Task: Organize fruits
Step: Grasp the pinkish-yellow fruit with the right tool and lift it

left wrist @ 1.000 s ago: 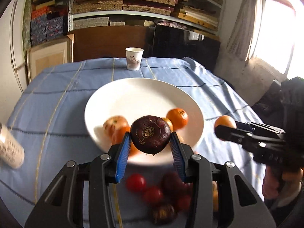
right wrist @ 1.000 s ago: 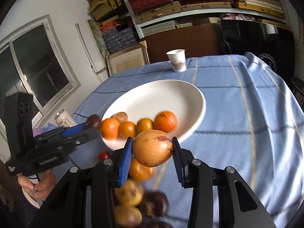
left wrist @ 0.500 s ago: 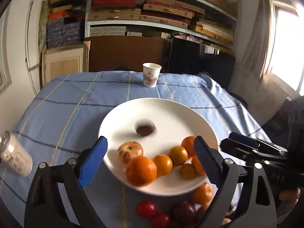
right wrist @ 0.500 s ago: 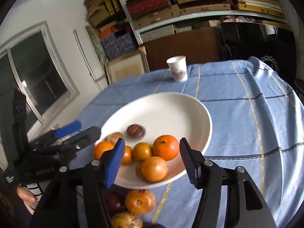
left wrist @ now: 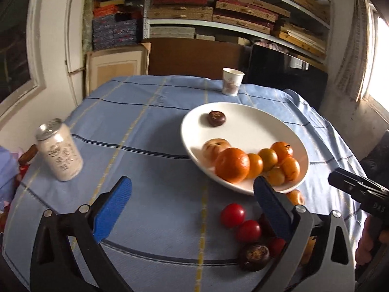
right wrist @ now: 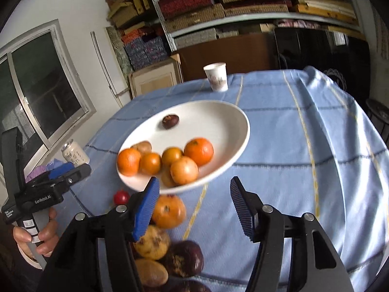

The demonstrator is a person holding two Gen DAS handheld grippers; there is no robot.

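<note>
A white plate (left wrist: 255,121) (right wrist: 218,112) on the blue tablecloth holds several oranges (left wrist: 232,165) (right wrist: 198,148), a pale yellow fruit (right wrist: 184,170) and a dark purple fruit (left wrist: 216,118) (right wrist: 170,121) lying apart at its far side. Loose fruit lies in front of the plate: red tomatoes (left wrist: 232,214), a dark fruit (left wrist: 254,256), an orange (right wrist: 168,210), a speckled yellow fruit (right wrist: 153,242) and a purple one (right wrist: 184,258). My left gripper (left wrist: 192,204) is open and empty, in front of the plate. My right gripper (right wrist: 194,206) is open and empty, just above the loose pile.
A drink can (left wrist: 59,149) (right wrist: 74,154) stands at the table's left. A paper cup (left wrist: 232,81) (right wrist: 216,76) stands at the far edge. Shelves and a cabinet are behind the table. The left gripper's body (right wrist: 46,189) shows in the right wrist view.
Both grippers opened and dropped their fruit on the plate: the dark purple one from the left, the pale yellow one from the right. Both have drawn back from the plate since.
</note>
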